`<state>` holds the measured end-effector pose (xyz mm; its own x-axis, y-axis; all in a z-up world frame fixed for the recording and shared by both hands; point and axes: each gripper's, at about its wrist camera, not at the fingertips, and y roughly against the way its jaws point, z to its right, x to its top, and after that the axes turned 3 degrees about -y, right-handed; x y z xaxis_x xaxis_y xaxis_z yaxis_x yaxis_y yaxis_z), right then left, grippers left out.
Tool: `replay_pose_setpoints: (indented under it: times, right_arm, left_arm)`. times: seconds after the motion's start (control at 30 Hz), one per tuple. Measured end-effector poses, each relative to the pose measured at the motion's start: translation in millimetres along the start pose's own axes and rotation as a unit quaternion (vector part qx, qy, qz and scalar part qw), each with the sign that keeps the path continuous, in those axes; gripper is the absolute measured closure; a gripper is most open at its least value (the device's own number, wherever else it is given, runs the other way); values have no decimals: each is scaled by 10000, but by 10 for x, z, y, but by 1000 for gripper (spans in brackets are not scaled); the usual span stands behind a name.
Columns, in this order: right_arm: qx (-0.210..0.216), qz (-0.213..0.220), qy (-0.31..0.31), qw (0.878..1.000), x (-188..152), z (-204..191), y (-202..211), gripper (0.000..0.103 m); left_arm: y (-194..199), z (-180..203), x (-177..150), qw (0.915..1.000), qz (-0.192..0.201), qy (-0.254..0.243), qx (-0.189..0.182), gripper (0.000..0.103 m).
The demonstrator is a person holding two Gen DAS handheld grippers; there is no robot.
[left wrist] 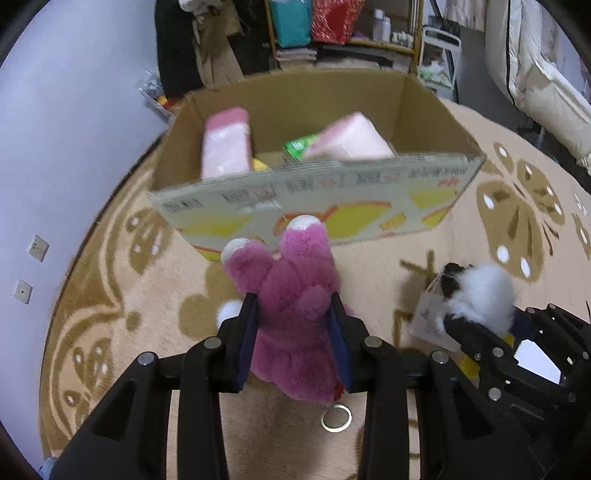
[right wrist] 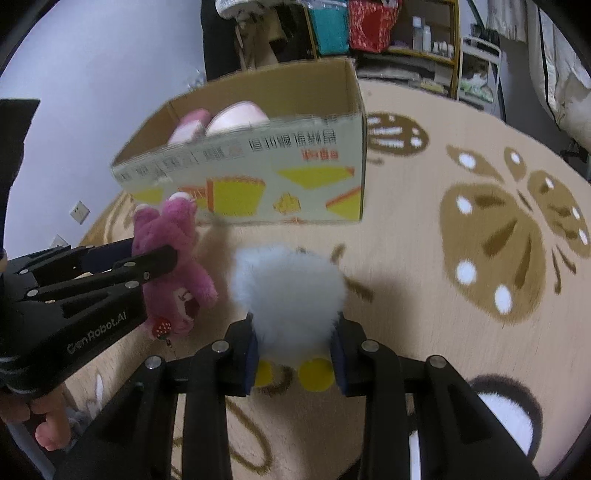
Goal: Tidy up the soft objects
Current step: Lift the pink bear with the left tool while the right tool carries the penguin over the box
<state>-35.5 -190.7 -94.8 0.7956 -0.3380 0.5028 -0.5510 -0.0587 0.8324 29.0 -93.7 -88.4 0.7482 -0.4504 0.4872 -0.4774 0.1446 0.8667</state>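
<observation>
The left gripper (left wrist: pixel 293 332) was clamped on the pink bear (left wrist: pixel 291 295), the right gripper (right wrist: pixel 295 347) on the white plush (right wrist: pixel 288 291). Both toys looked light and squashy, best held mid-body, near the box (left wrist: pixel 314 192).

Floor: beige carpet (left wrist: pixel 373 280) with brown floral and butterfly pattern (right wrist: pixel 513 236). Left side: pale lavender wall (left wrist: pixel 74 129), two white wall sockets (left wrist: pixel 38 247) low down. Far end: wooden shelf unit (right wrist: pixel 424 33) with small bottles, a teal bag (left wrist: pixel 290 22) and a red patterned bag (left wrist: pixel 334 20) beside it. Right: white quilted bedding (left wrist: pixel 535 74) hanging. Soft, even indoor light.
</observation>
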Motion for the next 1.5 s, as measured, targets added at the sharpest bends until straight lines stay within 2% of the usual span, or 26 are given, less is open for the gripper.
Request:
replay_pose_setpoints:
  times: [0.33, 0.67, 0.77, 0.8, 0.83, 0.9, 1.17, 1.27, 1.4, 1.5]
  right_arm:
    - [38, 788, 127, 9968, 130, -109, 310, 70]
    - [211, 1633, 157, 9862, 311, -195, 686, 70]
    - [221, 1763, 196, 9839, 350, -215, 745, 70]
    - [214, 1813, 217, 9830, 369, -224, 763, 70]
    - [216, 1840, 232, 9824, 379, -225, 769, 70]
    - [211, 1908, 259, 9811, 412, -242, 792, 70]
    - [257, 1964, 294, 9798, 477, -262, 779, 70]
    - [263, 1920, 313, 9805, 500, -256, 743, 70]
    - [252, 1918, 285, 9807, 512, -257, 721, 70]
    - [296, 2016, 282, 9786, 562, -260, 735, 70]
  left_arm:
    - [299, -140, 91, 9985, 538, 98, 76, 69]
    - [728, -140, 219, 9930, 1149, -91, 265, 73]
    - [844, -200, 280, 9908, 1332, 15, 245, 80]
    - [873, -230, 305, 9900, 1389, 68, 235, 94]
    - [892, -260, 330, 9895, 1422, 119, 226, 102]
    - [924, -332, 383, 9885, 1489, 196, 163, 103]
    - [842, -465, 548, 9876, 1531, 343, -47, 103]
    - [730, -510, 522, 9902, 1328, 423, -30, 99]
    - [553, -581, 410, 9933, 952, 627, -183, 98]
    - [472, -604, 338, 9944, 796, 675, -165, 90]
